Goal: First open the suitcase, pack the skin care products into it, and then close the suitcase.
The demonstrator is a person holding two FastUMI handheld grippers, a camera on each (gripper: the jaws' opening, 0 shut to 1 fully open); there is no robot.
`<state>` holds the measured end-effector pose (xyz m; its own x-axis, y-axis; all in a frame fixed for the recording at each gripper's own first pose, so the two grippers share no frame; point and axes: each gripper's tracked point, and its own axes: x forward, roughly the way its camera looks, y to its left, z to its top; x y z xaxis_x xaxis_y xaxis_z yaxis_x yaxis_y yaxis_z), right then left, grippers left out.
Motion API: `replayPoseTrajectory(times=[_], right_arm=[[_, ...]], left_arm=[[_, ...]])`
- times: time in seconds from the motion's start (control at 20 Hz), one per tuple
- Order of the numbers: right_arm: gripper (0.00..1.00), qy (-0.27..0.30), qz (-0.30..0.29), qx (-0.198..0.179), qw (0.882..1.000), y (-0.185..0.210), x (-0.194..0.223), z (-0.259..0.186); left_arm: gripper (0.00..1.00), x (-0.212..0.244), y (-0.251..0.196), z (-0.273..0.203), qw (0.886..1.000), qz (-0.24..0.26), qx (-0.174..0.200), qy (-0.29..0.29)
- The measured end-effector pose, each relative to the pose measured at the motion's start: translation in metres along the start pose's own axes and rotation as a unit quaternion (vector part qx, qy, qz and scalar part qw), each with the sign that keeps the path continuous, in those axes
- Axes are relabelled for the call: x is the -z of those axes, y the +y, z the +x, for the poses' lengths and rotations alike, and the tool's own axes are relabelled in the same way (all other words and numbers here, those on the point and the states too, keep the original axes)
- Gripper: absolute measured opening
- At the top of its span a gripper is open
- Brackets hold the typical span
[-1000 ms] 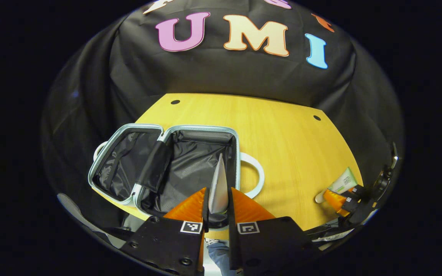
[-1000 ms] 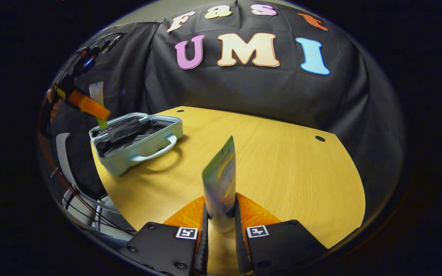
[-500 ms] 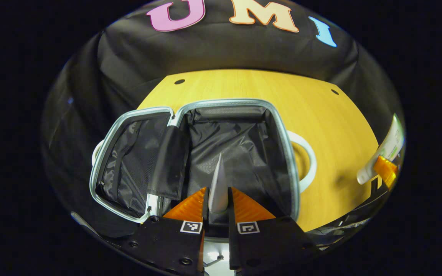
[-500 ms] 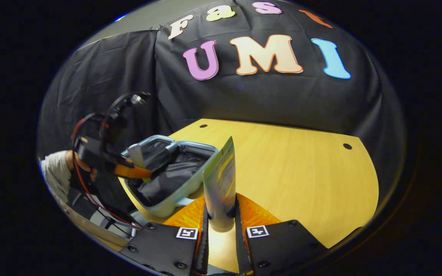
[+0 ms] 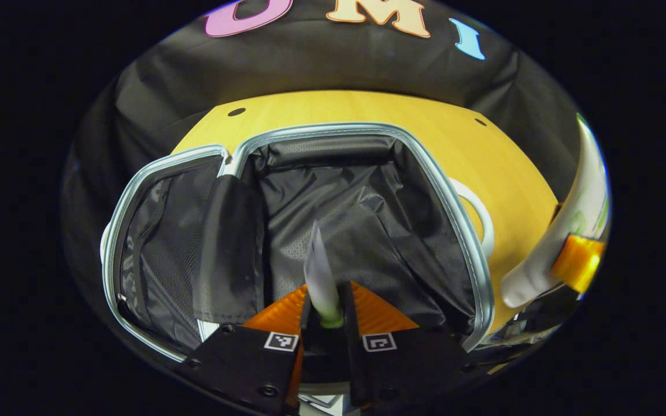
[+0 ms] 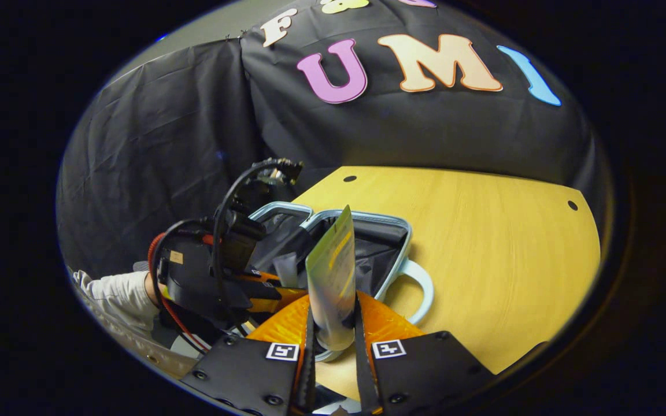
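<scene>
Within that last second I had swung both tubes in from the desk's right side, so my left tongs (image 5: 322, 300) held their tube (image 5: 320, 271) low over the open suitcase (image 5: 454, 214) and my right tongs (image 6: 333, 329) gripped theirs (image 6: 333, 277) at its near rim, ready to drop.

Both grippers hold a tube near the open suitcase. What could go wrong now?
The right gripper and its tube come close beside the left gripper; they might collide above the suitcase. The left tube might land on the loose black flap, not the lining.
</scene>
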<state>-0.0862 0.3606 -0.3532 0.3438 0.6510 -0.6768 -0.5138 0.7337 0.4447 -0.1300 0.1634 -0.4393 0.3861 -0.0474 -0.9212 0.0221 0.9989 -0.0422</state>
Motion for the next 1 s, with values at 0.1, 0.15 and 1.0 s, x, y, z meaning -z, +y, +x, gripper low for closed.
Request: replayPoseTrajectory(times=[0.1,0.15,1.0], right_arm=[[0.31,0.025,0.005,0.0,1.0,0.01,0.015,0.014],[0.31,0.041,0.011,-0.002,0.999,0.016,0.024,0.024],[0.53,0.113,0.058,0.02,0.992,0.033,0.059,0.091]], left_arm=[[0.42,-0.007,0.001,-0.004,1.0,-0.01,0.018,-0.018],[0.51,-0.013,0.001,-0.006,0.999,-0.017,0.026,-0.034],[0.86,-0.04,0.216,-0.102,0.963,-0.18,-0.116,-0.166]])
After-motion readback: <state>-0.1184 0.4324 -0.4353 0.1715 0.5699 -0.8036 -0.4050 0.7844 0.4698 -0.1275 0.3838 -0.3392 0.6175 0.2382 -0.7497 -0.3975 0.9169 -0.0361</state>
